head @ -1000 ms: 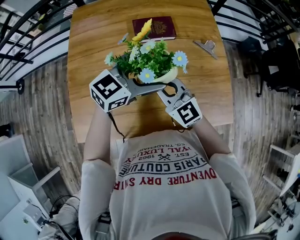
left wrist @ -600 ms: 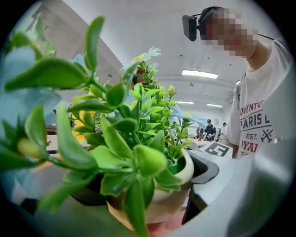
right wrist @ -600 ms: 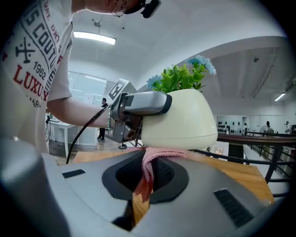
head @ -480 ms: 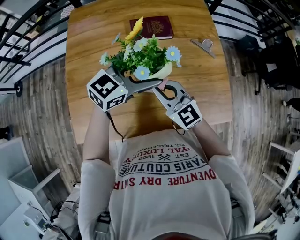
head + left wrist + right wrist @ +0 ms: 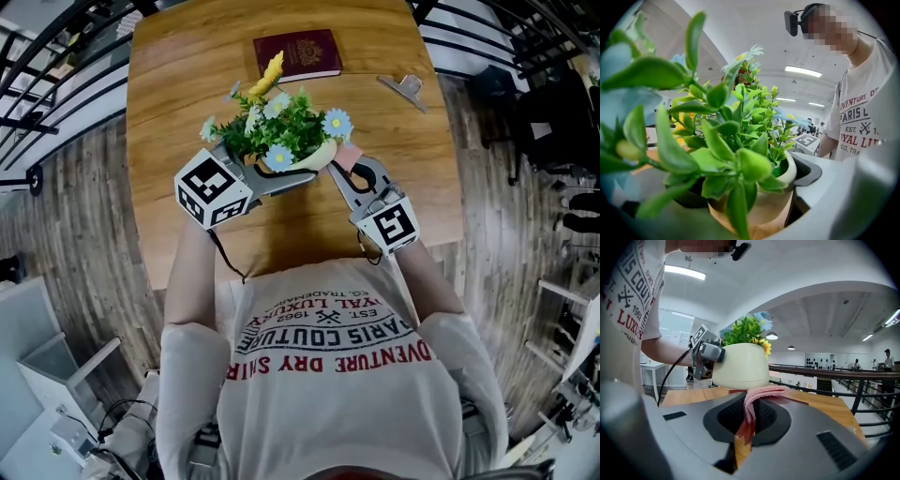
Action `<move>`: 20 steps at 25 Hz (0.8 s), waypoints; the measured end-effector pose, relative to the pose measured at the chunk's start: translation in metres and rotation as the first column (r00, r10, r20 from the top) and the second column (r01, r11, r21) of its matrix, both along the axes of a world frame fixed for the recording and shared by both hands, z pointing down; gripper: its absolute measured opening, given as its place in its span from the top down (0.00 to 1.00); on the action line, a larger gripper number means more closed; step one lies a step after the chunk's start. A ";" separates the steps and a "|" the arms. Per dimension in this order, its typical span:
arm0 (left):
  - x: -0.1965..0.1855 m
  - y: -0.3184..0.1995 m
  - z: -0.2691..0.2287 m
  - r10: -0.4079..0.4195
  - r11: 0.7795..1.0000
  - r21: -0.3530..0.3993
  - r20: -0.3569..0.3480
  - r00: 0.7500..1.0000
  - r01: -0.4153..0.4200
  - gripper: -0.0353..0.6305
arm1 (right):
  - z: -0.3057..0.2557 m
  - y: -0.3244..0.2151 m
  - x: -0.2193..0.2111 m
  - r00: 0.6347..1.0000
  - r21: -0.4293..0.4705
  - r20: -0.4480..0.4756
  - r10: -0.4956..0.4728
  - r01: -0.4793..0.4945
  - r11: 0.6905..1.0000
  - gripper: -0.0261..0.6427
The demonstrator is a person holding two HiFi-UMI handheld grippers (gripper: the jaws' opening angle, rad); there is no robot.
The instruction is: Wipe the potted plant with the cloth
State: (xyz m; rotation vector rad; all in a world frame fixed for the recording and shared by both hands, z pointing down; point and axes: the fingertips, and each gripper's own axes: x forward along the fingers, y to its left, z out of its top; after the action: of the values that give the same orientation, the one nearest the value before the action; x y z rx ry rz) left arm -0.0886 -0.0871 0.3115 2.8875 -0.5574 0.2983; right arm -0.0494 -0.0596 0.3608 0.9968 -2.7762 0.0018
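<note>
One pale wooden bench (image 5: 187, 94) fills the upper middle of the head view and carries everything. At its centre is the single potted plant (image 5: 281, 136), green artificial leaves with blue and yellow flowers in a cream rounded pot (image 5: 740, 364). The pot sits between the jaws of the left hand-held gripper (image 5: 300, 171), which close on its sides. The left gripper view shows a dark pad against the pot's rim (image 5: 787, 168). I cannot tell whether the pot rests on the bench or is held just above it. There are two hand-held grippers. The right hand-held gripper (image 5: 349, 165) comes in from the lower right with its jaws pressed together on one folded pink cloth (image 5: 761, 392). The cloth's free end lies against the lower wall of the pot. One dark red booklet (image 5: 298, 54) lies flat at the upper edge of the frame, well apart from the plant. One small metal clip (image 5: 403, 89) lies at the upper right. The step in hand looks like the wiping itself, with the plant steadied on one side and the cloth at the pot. The next move probably calls for drawing the cloth along the pot's curve under light pressure while the left grip holds firm, so the pot neither turns nor tips.
</note>
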 end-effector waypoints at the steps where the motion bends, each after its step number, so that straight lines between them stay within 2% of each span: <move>1: 0.000 0.000 0.002 0.000 1.000 0.014 0.001 1.000 0.000 0.15 | 0.003 -0.003 0.006 1.000 -0.017 0.002 0.018 -0.018 1.000 0.91; 5: 0.003 0.000 0.016 -0.003 0.996 0.094 0.020 1.000 0.001 0.15 | 0.015 -0.015 0.028 0.997 -0.067 -0.015 0.081 -0.082 0.994 0.91; 9: 0.006 -0.001 0.042 -0.032 0.996 0.082 0.026 0.999 0.030 0.15 | 0.028 -0.027 0.052 0.985 -0.096 -0.052 0.164 -0.169 0.981 0.91; 13: 0.013 0.000 0.085 -0.045 0.997 0.069 0.091 0.995 0.039 0.15 | 0.047 -0.037 0.083 0.966 -0.141 -0.074 0.249 -0.257 0.956 0.91; 17: 0.031 0.011 0.132 0.009 0.999 0.047 0.166 0.986 -0.017 0.15 | 0.065 -0.041 0.108 0.951 -0.183 -0.093 0.294 -0.307 0.934 0.91; 20: 0.047 0.018 0.159 0.060 0.997 0.029 0.178 0.982 -0.066 0.15 | 0.078 -0.045 0.125 0.942 -0.200 -0.116 0.316 -0.334 0.921 0.91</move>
State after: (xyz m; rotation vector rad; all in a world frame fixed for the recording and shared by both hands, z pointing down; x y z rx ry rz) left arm -0.0418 -0.0691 0.4704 2.9342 -0.5042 0.5649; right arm 0.0751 -0.1046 0.4387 1.3485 -2.4385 0.2979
